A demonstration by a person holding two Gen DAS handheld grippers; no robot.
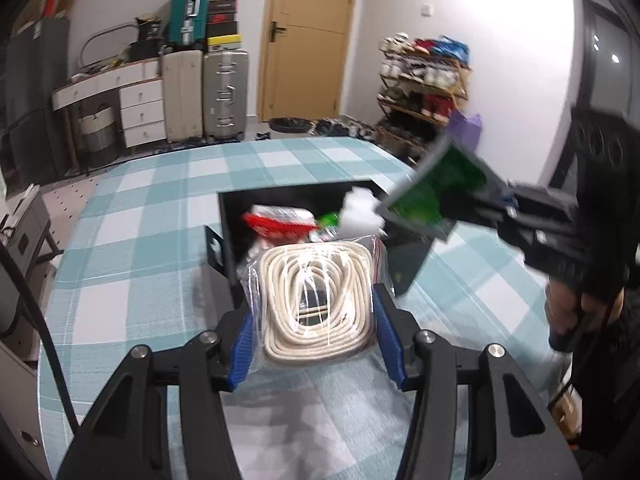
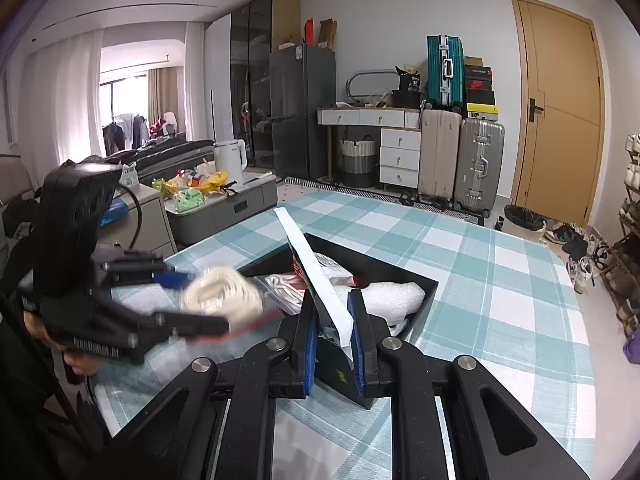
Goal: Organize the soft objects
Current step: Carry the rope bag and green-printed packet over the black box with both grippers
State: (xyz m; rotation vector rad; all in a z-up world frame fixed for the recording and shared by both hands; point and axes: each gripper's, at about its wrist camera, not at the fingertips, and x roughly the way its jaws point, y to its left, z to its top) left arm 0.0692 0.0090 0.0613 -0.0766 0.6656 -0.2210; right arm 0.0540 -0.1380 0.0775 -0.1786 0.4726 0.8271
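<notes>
A checked surface point(image 1: 132, 216) carries a black box point(image 1: 280, 196) of soft packets at centre. At six o'clock, the left gripper point(image 1: 316, 340) has its fingers clenched on a bagged rope coil point(image 1: 316, 300) lifted before the box. At three o'clock, the right gripper point(image 2: 332, 340) pinches a flat green packet point(image 1: 440, 188) over the box's edge.

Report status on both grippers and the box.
Left gripper shut on bagged rope. Right gripper shut on flat packet. Black box holds several items. Nothing in the way.
</notes>
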